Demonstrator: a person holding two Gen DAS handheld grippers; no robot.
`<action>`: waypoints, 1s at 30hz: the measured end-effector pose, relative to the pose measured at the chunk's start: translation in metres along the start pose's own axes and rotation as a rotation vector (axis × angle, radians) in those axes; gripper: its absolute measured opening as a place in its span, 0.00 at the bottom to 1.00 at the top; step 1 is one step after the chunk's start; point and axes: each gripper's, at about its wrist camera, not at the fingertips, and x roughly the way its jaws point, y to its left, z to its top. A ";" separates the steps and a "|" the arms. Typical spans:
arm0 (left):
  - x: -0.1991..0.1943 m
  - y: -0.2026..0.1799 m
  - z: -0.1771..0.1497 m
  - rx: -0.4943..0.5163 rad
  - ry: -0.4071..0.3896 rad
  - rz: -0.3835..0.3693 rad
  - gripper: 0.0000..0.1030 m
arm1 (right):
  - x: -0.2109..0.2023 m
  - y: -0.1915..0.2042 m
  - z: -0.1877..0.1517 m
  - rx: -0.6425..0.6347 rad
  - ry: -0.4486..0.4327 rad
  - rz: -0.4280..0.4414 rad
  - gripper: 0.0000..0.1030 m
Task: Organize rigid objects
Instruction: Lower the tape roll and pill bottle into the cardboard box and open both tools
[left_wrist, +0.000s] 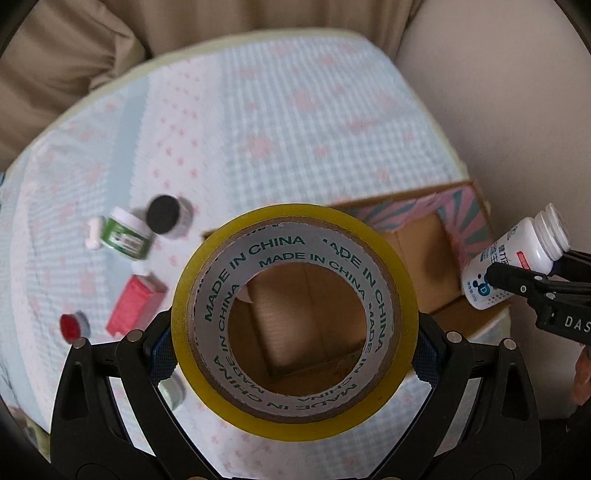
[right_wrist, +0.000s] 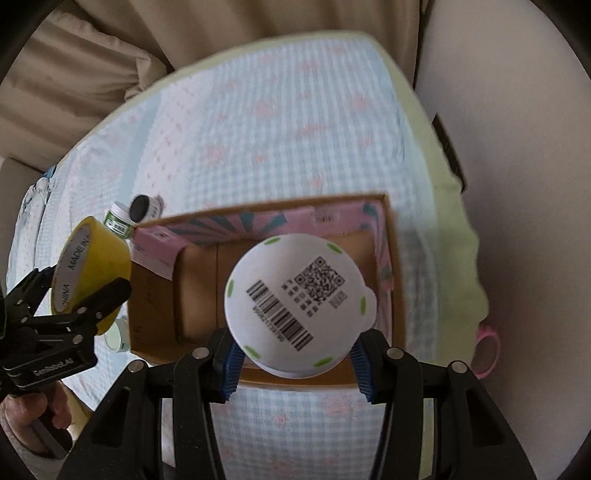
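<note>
My left gripper (left_wrist: 295, 350) is shut on a yellow tape roll (left_wrist: 295, 413), held above the near left edge of an open cardboard box (left_wrist: 413, 266). The roll also shows in the right wrist view (right_wrist: 92, 258). My right gripper (right_wrist: 295, 363) is shut on a white bottle (right_wrist: 299, 306), its barcoded base facing the camera, above the box (right_wrist: 391, 295). The bottle also shows in the left wrist view (left_wrist: 517, 258). On the bedspread left of the box lie a green jar (left_wrist: 127, 236), a black-lidded jar (left_wrist: 170, 218), a red box (left_wrist: 135, 306) and a red cap (left_wrist: 72, 326).
The box sits on a light blue checked bedspread (left_wrist: 277, 129) with pink flowers. Beige cushions (left_wrist: 66, 55) lie behind it. A small white tube (left_wrist: 92, 232) lies by the green jar. A white round lid (right_wrist: 118, 334) sits under the tape roll. A pink ring (right_wrist: 487, 350) lies at the bed's right edge.
</note>
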 end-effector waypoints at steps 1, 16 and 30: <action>0.010 -0.004 0.001 0.006 0.018 0.003 0.94 | 0.007 -0.004 -0.001 0.006 0.013 0.004 0.45; 0.105 -0.029 0.001 0.126 0.226 0.030 0.94 | 0.090 -0.024 0.002 -0.013 0.299 0.100 0.45; 0.094 -0.030 0.003 0.170 0.192 0.054 1.00 | 0.102 -0.023 0.007 0.173 0.333 0.213 1.00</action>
